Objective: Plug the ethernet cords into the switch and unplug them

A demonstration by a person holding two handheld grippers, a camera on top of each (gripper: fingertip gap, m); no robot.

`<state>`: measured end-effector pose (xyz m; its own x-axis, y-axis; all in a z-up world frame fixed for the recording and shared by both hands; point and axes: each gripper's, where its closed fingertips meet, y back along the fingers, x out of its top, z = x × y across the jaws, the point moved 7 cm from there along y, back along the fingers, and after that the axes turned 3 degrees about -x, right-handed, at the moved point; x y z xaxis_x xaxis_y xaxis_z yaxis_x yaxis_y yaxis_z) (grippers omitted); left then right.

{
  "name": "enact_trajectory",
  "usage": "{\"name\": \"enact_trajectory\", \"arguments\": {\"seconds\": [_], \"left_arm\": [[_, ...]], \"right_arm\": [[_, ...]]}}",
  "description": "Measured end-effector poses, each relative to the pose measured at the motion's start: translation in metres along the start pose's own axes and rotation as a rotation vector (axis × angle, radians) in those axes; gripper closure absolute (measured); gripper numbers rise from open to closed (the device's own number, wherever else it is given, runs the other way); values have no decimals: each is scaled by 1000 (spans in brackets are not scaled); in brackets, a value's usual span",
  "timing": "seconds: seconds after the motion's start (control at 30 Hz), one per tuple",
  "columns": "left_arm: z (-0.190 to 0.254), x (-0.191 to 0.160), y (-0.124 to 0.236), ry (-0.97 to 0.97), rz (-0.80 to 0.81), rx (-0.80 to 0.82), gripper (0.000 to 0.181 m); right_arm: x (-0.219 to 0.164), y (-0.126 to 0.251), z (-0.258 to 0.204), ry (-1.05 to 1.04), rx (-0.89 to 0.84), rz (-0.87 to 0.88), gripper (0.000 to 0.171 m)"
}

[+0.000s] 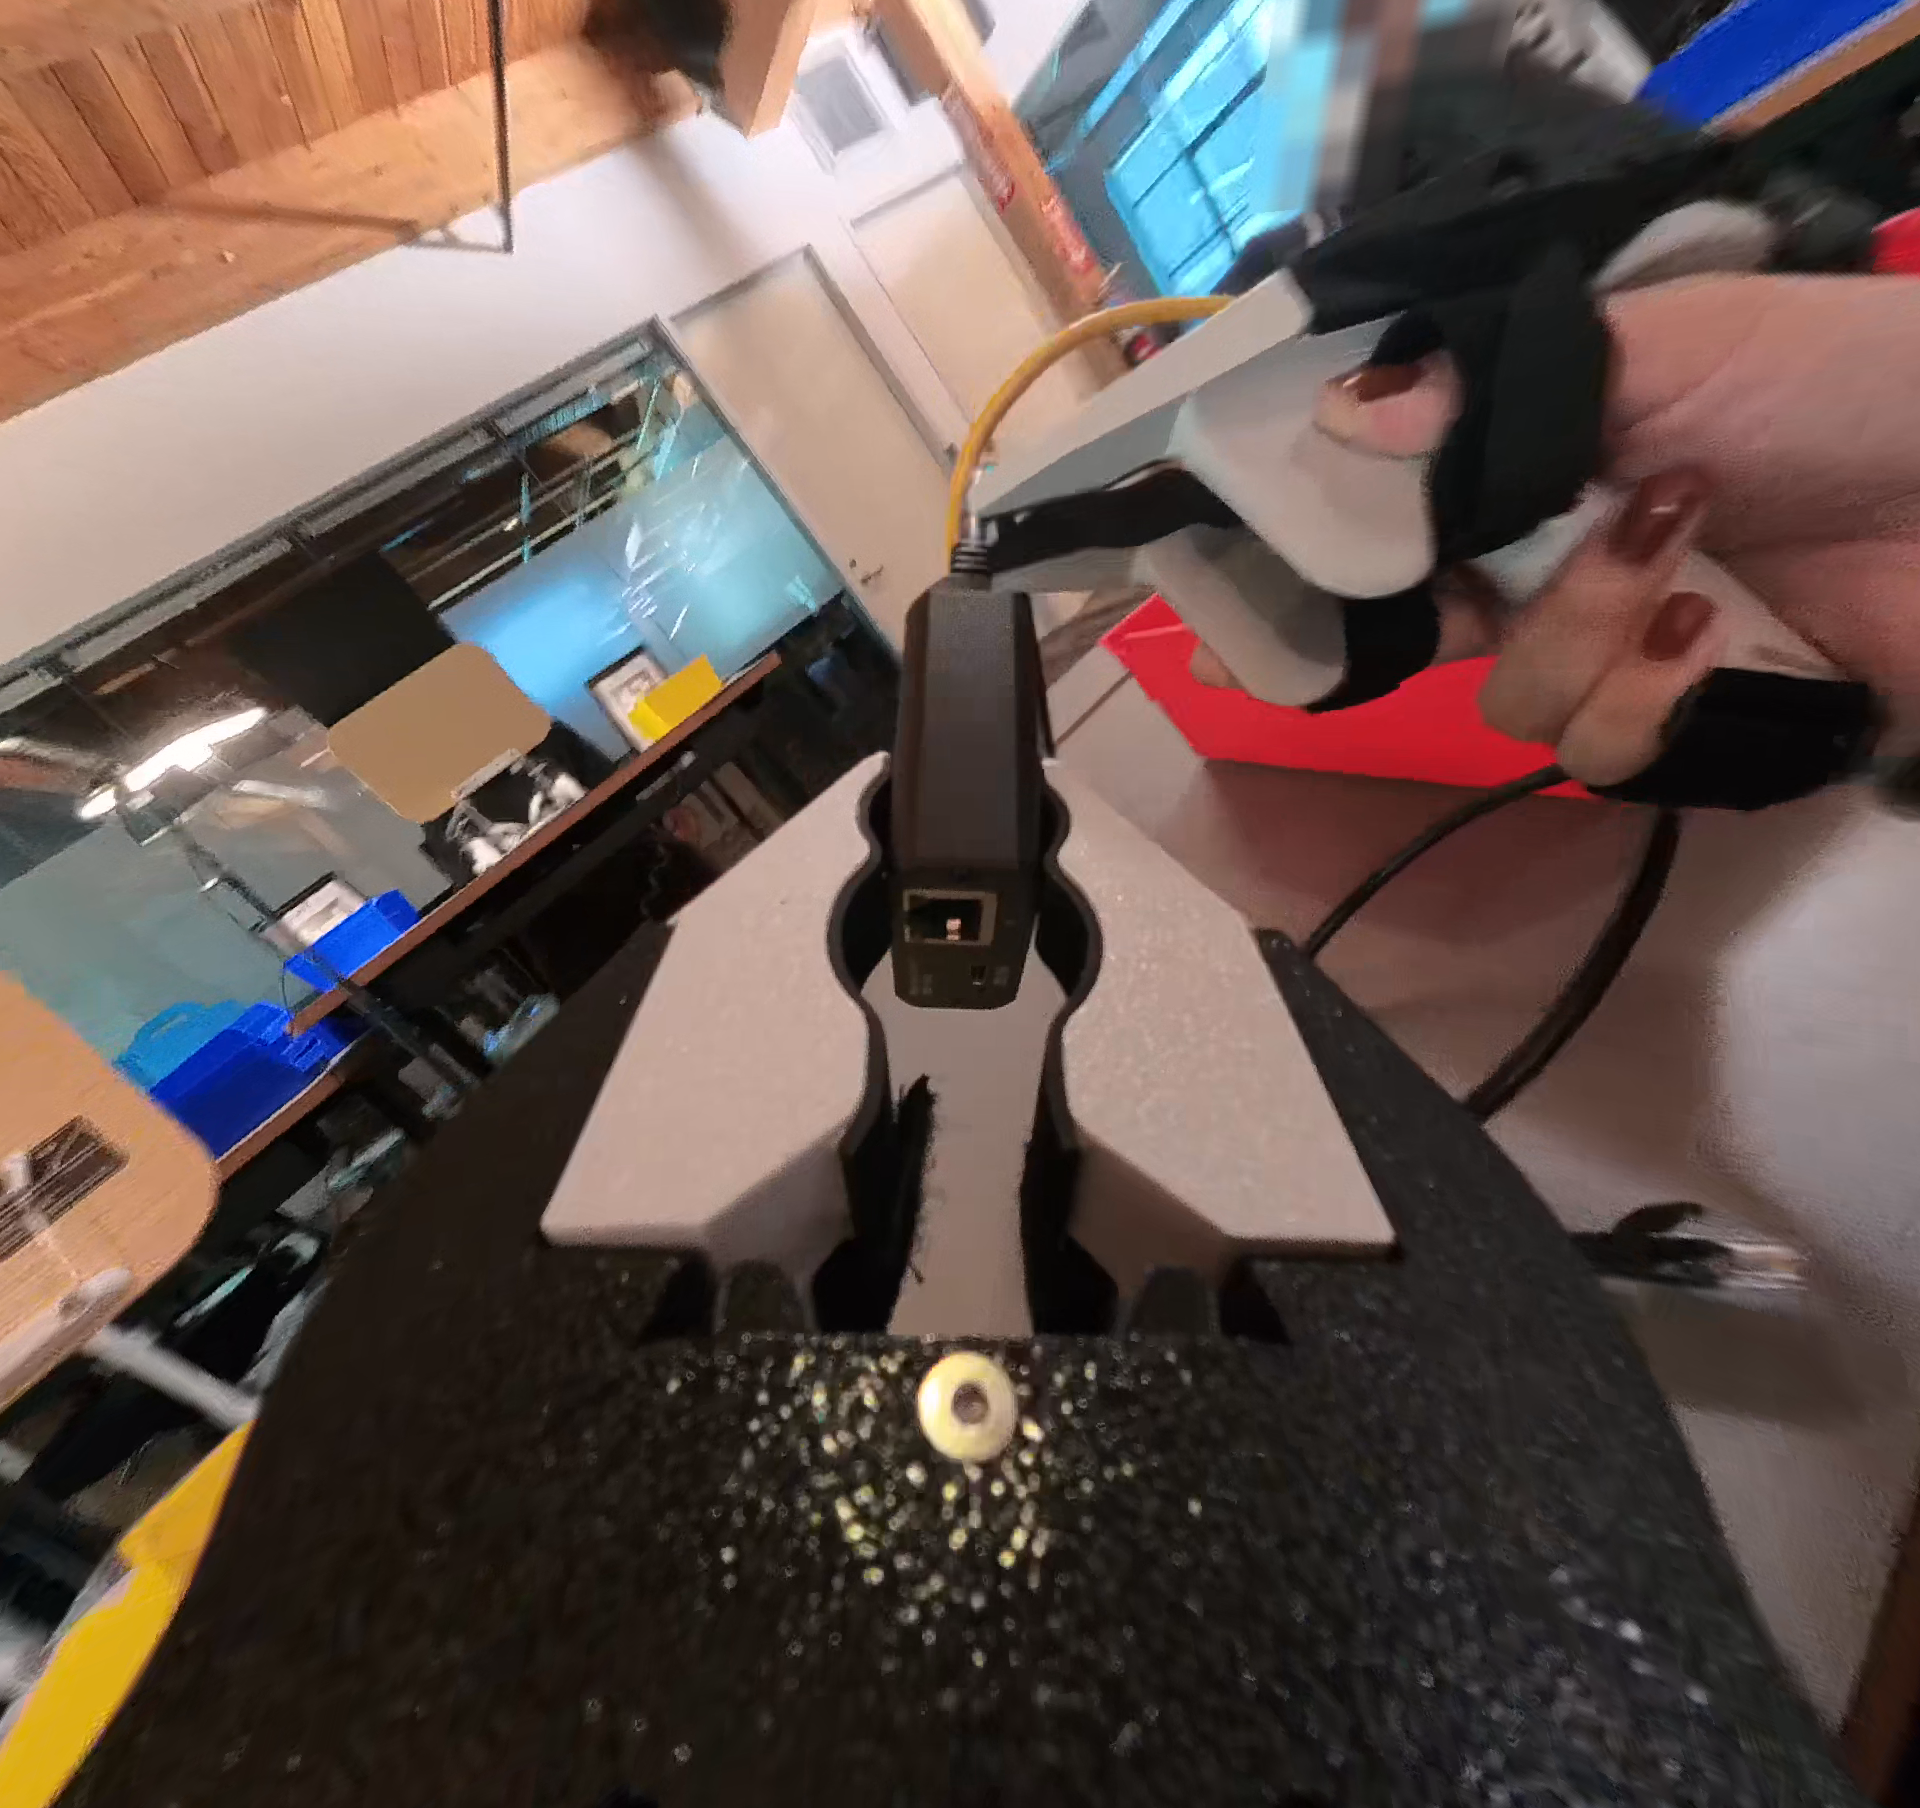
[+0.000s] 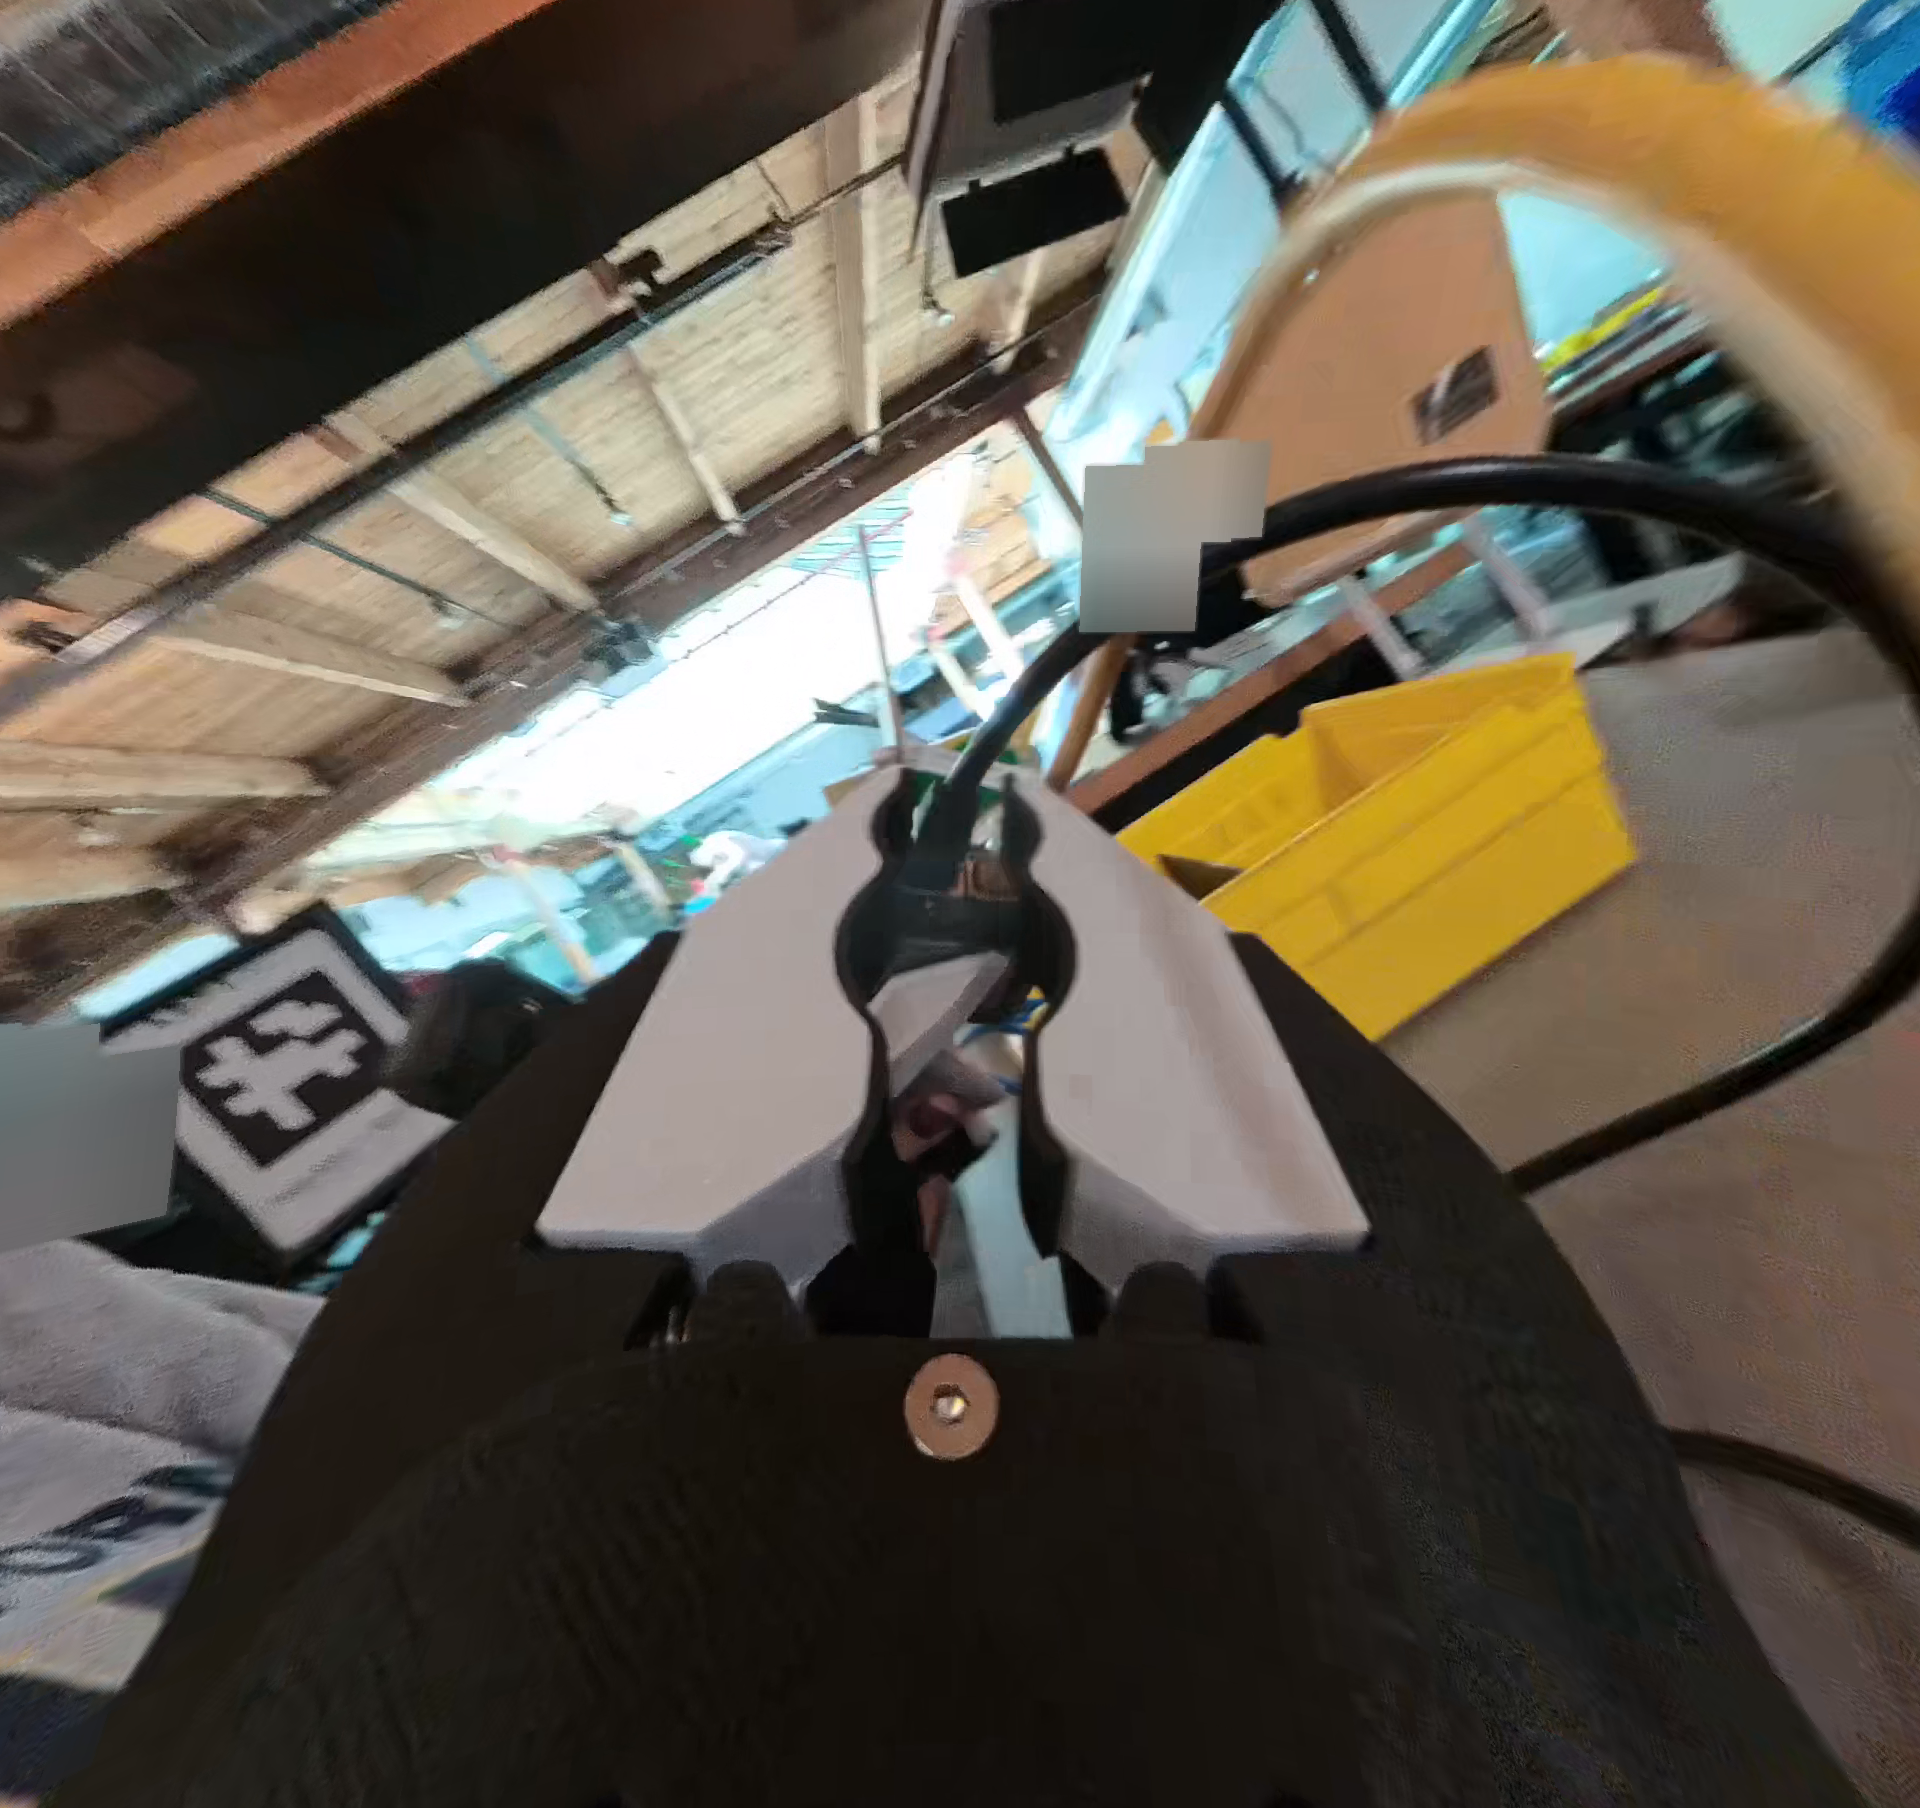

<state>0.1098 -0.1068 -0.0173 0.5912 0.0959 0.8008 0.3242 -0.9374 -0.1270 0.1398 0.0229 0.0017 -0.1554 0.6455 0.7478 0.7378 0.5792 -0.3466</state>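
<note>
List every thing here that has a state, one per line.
Left tool: shut on black switch.
Black switch: held lengthwise, near port empty, far end meets the right tool.
Right tool: shut on black cord plug.
Black cord: looped.
Yellow cord: arched, near the switch's far end.
Yellow bin: open-topped.

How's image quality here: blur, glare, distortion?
Left wrist view: the black switch between the left gripper fingers is sharp; the gloved hand and background are motion-smeared. Right wrist view: the near yellow cord is badly defocused, the windows blow out white, wide-angle bending throughout.
</note>
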Motion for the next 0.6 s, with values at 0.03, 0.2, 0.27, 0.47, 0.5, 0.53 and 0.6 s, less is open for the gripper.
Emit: {"name": "enact_trajectory", "arguments": {"seconds": [0.03,0.2,0.27,0.47,0.5,0.53,0.6], "left_arm": [[-3,-1,-3,0,-31,32,160],[-23,-19,-23,-3,-293,132,160],[-26,-26,-33,-138,-456,175,160],[-16,-56,-74,-668,-883,251,161],[-10,-63,-81,-688,-914,229,161],[-5,-71,-86,-692,-949,200,161],[7,-87,-94,-700,-1013,145,161]], "right_arm": [[0,0,-2,53,-25,12,146],[12,7,-19,351,-126,121,136],[20,14,-27,442,-147,201,136],[43,35,-44,691,-281,365,142],[46,37,-45,708,-293,367,142],[49,39,-45,715,-306,364,142],[54,42,-43,715,-332,353,142]]}}
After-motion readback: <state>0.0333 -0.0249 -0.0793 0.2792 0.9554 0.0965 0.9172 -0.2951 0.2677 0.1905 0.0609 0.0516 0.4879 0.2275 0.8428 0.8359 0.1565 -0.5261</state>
